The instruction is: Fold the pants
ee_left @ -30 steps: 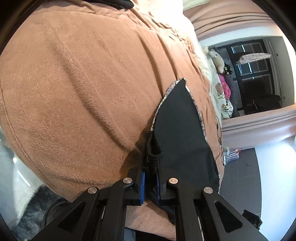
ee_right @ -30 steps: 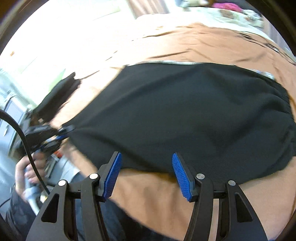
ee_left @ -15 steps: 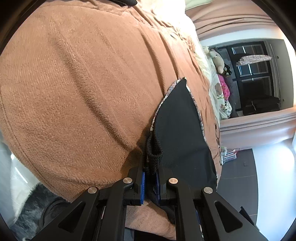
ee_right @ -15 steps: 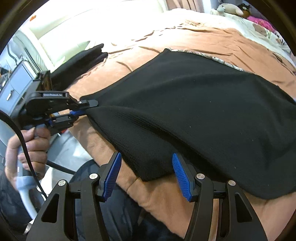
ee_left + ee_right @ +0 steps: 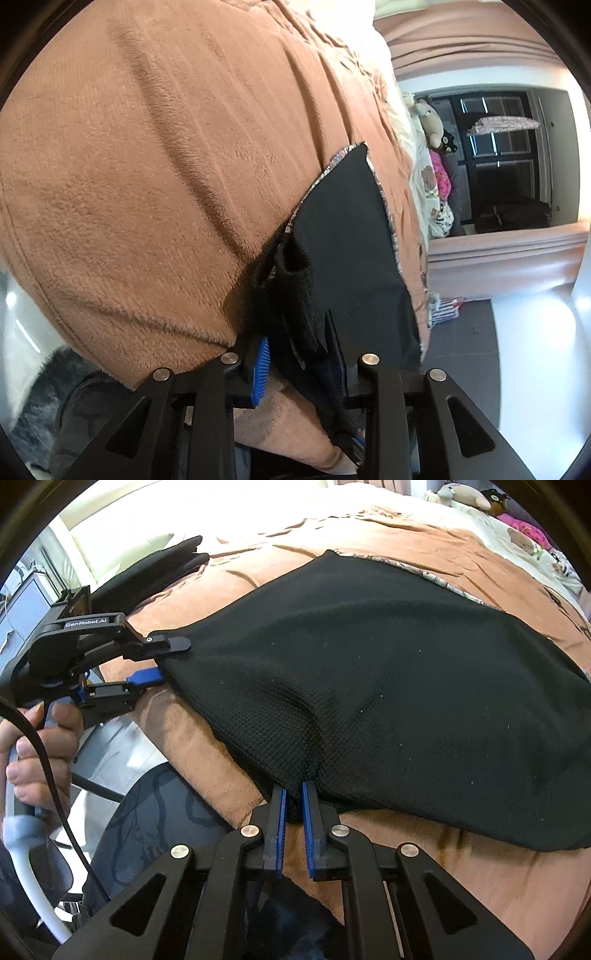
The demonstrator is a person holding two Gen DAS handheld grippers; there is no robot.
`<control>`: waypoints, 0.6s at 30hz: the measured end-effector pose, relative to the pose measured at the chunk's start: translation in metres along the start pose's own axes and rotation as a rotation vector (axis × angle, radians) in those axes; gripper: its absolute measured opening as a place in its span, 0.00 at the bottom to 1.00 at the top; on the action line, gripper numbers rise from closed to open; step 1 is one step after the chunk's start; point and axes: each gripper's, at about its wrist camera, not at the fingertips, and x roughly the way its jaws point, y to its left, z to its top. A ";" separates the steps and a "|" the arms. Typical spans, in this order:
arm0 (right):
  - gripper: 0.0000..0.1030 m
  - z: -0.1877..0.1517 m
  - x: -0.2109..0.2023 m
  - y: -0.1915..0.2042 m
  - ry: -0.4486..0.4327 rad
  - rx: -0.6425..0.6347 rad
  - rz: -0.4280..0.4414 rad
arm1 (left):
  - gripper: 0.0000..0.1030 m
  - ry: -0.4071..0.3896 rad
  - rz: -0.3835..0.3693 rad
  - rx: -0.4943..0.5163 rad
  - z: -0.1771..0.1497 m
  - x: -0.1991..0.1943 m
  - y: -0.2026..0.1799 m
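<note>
Black knit pants (image 5: 388,672) lie spread on a brown fleece blanket (image 5: 461,878) on a bed. My right gripper (image 5: 293,805) is shut on the pants' near edge, bunching the cloth between its blue pads. My left gripper (image 5: 299,354) has opened; a folded corner of the pants (image 5: 295,295) still sits loosely between its fingers. In the right wrist view the left gripper (image 5: 162,661) shows at the pants' left corner with its jaws apart. The pants show in the left wrist view (image 5: 351,236) as a dark wedge on the blanket (image 5: 147,166).
Another dark garment (image 5: 155,568) lies at the bed's far left. Stuffed toys (image 5: 465,496) and pale bedding sit at the far end. A hand (image 5: 40,746) holds the left gripper handle beside the bed edge. A dark window (image 5: 506,162) is beyond.
My right gripper moved in and shut on the near edge of the pants. My left gripper's jaws opened, loosening their hold on the corner.
</note>
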 end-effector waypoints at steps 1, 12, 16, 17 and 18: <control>0.06 0.000 -0.001 -0.001 0.000 0.001 0.002 | 0.29 -0.004 0.001 0.004 0.001 0.001 0.000; 0.06 0.008 -0.041 -0.029 -0.069 0.081 0.059 | 0.05 -0.036 0.013 0.026 0.005 -0.003 0.000; 0.06 0.014 -0.050 -0.048 -0.106 0.136 0.029 | 0.05 -0.046 0.002 0.043 0.005 -0.007 -0.007; 0.06 0.015 -0.052 -0.054 -0.115 0.156 0.026 | 0.05 -0.048 0.000 0.048 0.005 -0.008 -0.009; 0.06 0.014 -0.053 -0.060 -0.121 0.168 0.017 | 0.05 -0.049 -0.002 0.053 0.005 -0.009 -0.011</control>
